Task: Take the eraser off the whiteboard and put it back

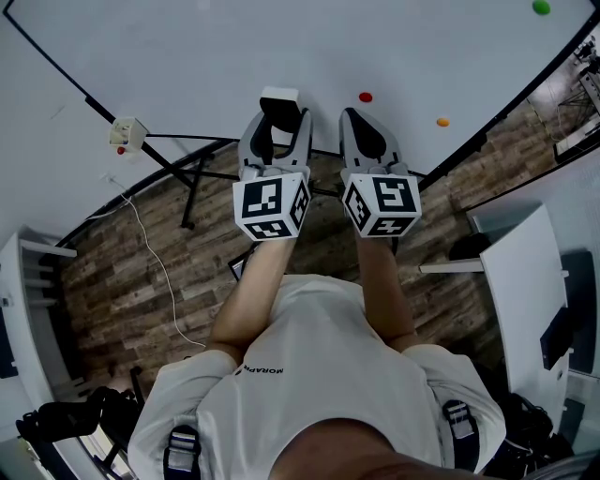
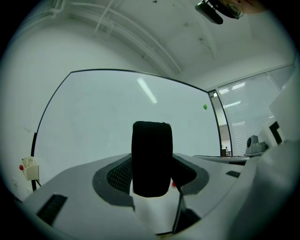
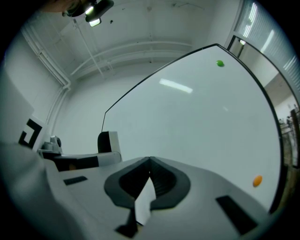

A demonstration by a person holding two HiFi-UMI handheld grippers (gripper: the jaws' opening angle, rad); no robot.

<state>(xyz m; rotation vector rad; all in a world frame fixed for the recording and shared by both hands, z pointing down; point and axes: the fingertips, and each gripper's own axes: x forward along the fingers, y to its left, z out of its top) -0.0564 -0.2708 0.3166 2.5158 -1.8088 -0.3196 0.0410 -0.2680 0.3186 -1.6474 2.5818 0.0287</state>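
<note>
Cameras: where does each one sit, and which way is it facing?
Head view: on the person's head, looking steeply down at the whiteboard, the person's arms, left gripper and right gripper.
Left gripper view: on the left gripper, looking along its jaws, closed on the eraser, at the whiteboard.
Right gripper view: on the right gripper, looking along its closed, empty jaws at the whiteboard.
Shared: both gripper views show the green magnet.

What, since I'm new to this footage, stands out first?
The left tool grips a black-felt eraser at the whiteboard. Beside it, the right tool is shut and empty. A red magnet, an orange magnet and a green magnet dot its right part.
</note>
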